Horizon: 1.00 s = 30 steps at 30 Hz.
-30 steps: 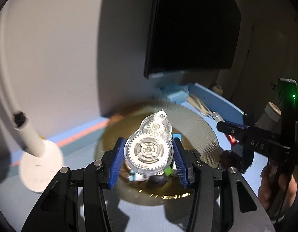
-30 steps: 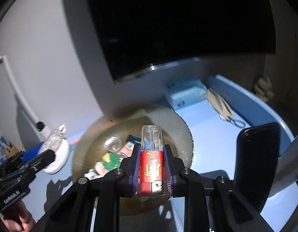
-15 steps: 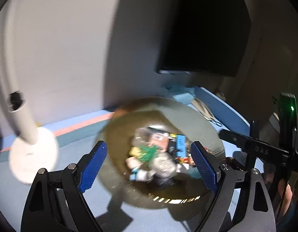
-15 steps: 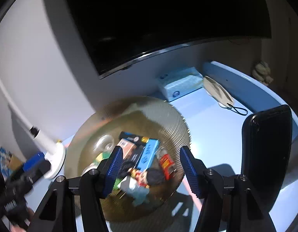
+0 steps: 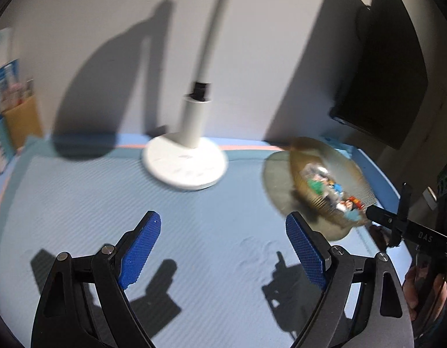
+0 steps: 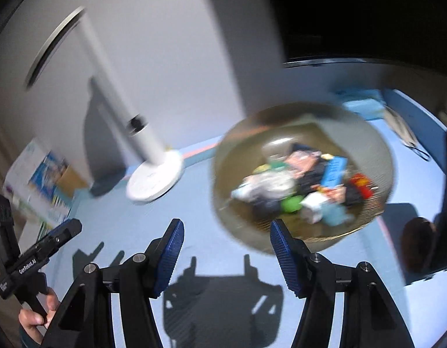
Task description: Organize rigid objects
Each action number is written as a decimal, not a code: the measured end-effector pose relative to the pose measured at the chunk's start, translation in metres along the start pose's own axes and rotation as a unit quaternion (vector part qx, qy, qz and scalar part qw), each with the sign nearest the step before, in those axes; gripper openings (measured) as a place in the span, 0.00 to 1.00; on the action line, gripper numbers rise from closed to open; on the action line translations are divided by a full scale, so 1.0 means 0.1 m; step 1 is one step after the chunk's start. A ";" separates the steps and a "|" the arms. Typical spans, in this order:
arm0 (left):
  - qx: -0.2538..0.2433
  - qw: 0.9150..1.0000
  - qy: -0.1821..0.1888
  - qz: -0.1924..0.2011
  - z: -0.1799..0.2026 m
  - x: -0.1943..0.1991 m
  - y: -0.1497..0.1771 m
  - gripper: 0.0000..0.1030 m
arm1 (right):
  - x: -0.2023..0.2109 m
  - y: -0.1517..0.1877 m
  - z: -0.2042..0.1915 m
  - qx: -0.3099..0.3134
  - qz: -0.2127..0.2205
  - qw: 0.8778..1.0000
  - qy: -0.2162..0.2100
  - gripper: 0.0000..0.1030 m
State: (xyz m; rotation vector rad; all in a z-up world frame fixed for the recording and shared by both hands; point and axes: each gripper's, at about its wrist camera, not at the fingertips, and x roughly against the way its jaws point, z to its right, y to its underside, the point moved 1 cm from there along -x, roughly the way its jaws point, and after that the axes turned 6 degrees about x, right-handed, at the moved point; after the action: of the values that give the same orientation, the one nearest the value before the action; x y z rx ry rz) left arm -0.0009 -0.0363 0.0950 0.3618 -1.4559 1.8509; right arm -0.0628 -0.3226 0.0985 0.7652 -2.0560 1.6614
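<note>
While both views are blurred, the left tool (image 5: 223,249) and right tool (image 6: 225,256) each stand open and empty over bare blue worktop (image 5: 78,203). Small rigid objects (image 6: 304,188) lie heaped in an amber ribbed bowl (image 6: 232,150), their long axes mixed. A white lamp base (image 5: 184,163) stands left of the bowl, nothing between. Only the right view shows the lamp's ring head (image 6: 53,45); a dark monitor (image 5: 389,66) hangs behind.

A light blue worktop (image 5: 78,203) carries a white lamp base (image 5: 184,163) near its back edge. Right of the lamp stands a ribbed amber bowl (image 6: 377,156) heaped with small things, and behind the bowl lies a blue packet (image 6: 364,104).
</note>
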 end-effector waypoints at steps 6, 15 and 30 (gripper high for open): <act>0.017 0.999 -0.051 0.004 -0.44 0.14 0.25 0.85 | -0.31 0.22 -0.57 0.037 -0.022 0.999 -0.017 0.58; 0.032 0.994 -0.098 -0.045 -0.82 -0.21 0.65 0.85 | -0.95 0.70 -0.97 0.093 -0.056 0.994 0.001 0.58; 0.081 0.990 -0.099 -0.063 -1.04 -0.28 0.64 0.85 | -0.99 0.74 -0.98 0.100 -0.047 0.993 0.031 0.79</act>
State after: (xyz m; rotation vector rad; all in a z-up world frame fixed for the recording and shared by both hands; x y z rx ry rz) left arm -0.0040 0.0441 -0.0010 0.7205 -1.3790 1.8776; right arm -0.0361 -0.1992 0.0037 0.8487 -1.8031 1.8324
